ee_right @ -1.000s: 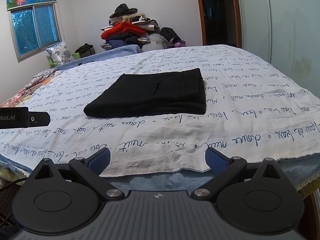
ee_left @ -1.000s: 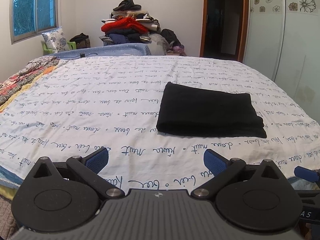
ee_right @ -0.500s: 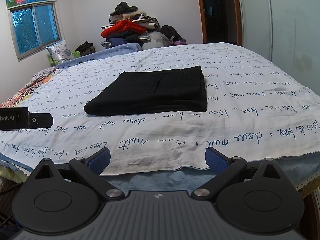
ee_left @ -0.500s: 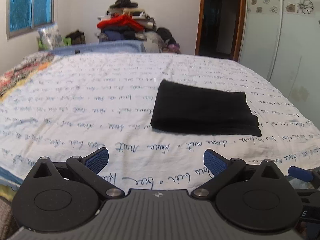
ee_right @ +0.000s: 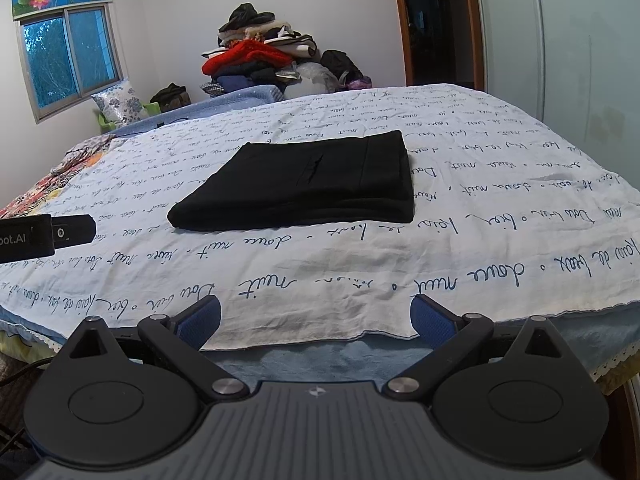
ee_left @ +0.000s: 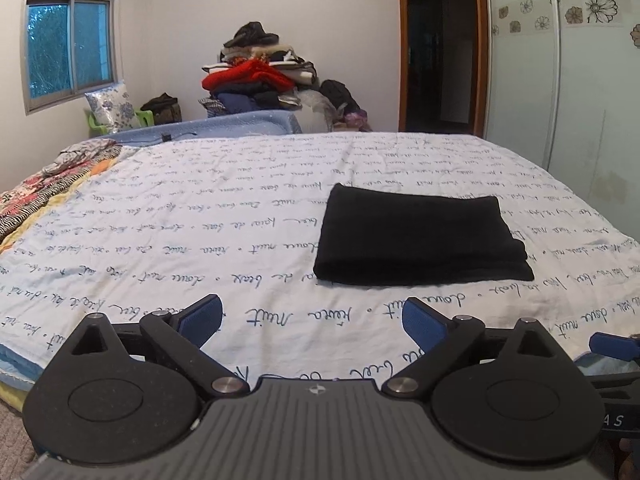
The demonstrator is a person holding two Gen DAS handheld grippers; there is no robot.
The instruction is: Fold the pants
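Black pants (ee_left: 420,240) lie folded in a flat rectangle on the white bed sheet with blue script (ee_left: 200,216). They also show in the right wrist view (ee_right: 308,184). My left gripper (ee_left: 312,320) is open and empty, held back near the bed's front edge, apart from the pants. My right gripper (ee_right: 316,320) is open and empty at the bed's front edge, below and in front of the pants. A blue finger of the right gripper (ee_left: 612,344) shows at the right of the left wrist view. The left gripper's body (ee_right: 44,236) shows at the left of the right wrist view.
A pile of clothes (ee_left: 260,80) stands behind the bed's far end. A patterned blanket (ee_left: 44,196) lies along the bed's left side. A doorway (ee_left: 440,48) and a wardrobe (ee_left: 568,80) stand at the right. A window (ee_left: 68,48) is at the left.
The left wrist view has tilted down then back up, and the right gripper has drawn back slightly. The pants have not moved. Both grippers stay open.
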